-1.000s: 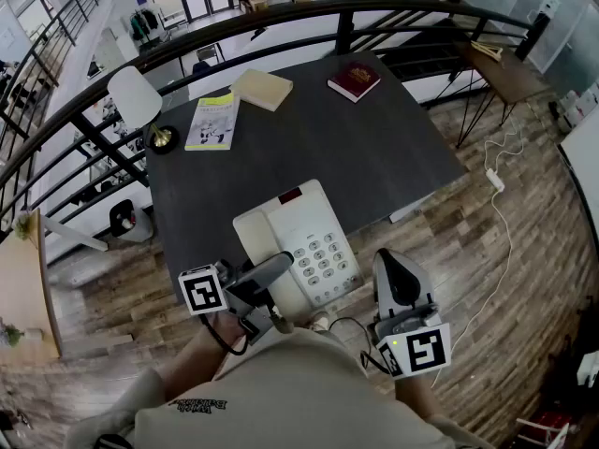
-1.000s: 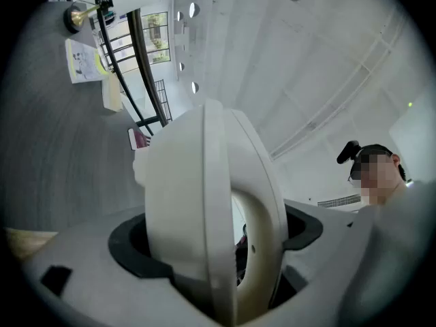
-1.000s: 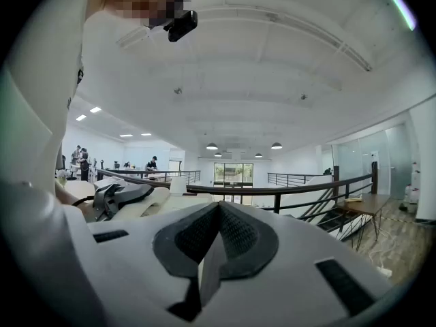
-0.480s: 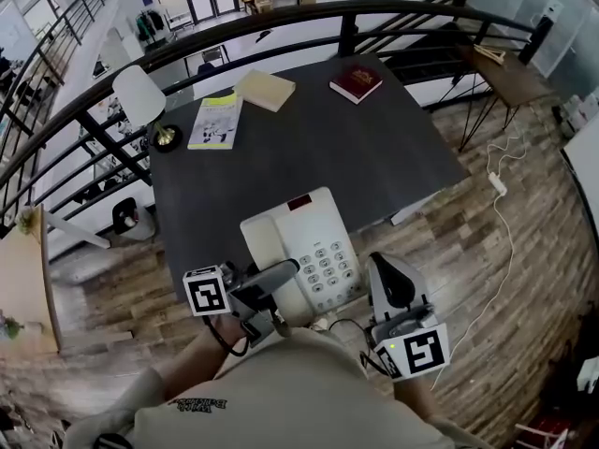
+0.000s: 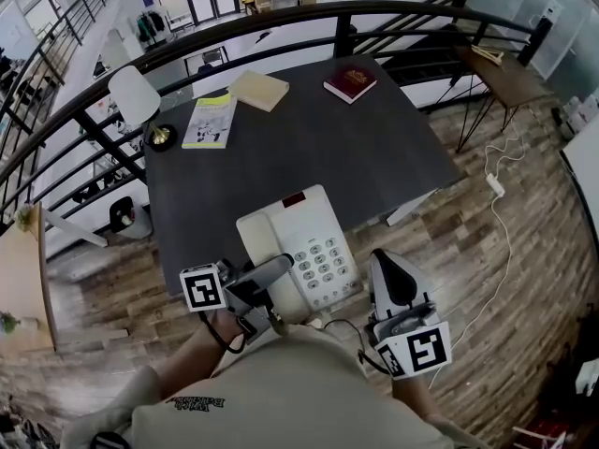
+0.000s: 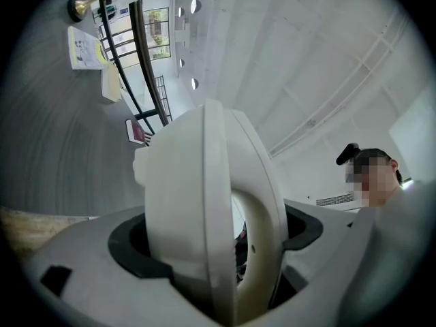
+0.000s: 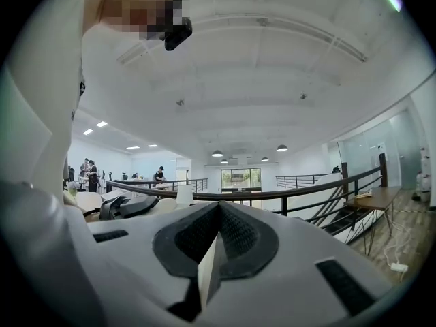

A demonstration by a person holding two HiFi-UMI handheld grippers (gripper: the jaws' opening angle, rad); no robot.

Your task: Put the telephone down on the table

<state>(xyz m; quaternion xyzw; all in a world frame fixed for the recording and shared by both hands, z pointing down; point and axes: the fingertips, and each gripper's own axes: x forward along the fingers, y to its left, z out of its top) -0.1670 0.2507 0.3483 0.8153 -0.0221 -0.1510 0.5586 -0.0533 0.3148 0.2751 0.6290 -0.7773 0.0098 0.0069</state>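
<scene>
The white push-button telephone (image 5: 299, 251) hangs over the near edge of the dark table (image 5: 309, 148), keypad up. My left gripper (image 5: 279, 267) is shut on its near left side, and I cannot tell whether the phone's base touches the tabletop. In the left gripper view the telephone's white shell (image 6: 184, 182) fills the space between the jaws of the left gripper (image 6: 218, 251). My right gripper (image 5: 386, 265) is held off the table to the right of the phone, over the wooden floor. Its jaws are shut with nothing in them, as the right gripper (image 7: 212, 251) shows in its own view.
At the table's far side stand a white lamp (image 5: 134, 96), a yellow booklet (image 5: 210, 120), a tan book (image 5: 260, 89) and a red book (image 5: 351, 81). A black railing (image 5: 281, 17) curves behind. A cable (image 5: 496, 185) lies on the floor at right.
The telephone and both grippers have hardly shifted; only the head view has drifted slightly.
</scene>
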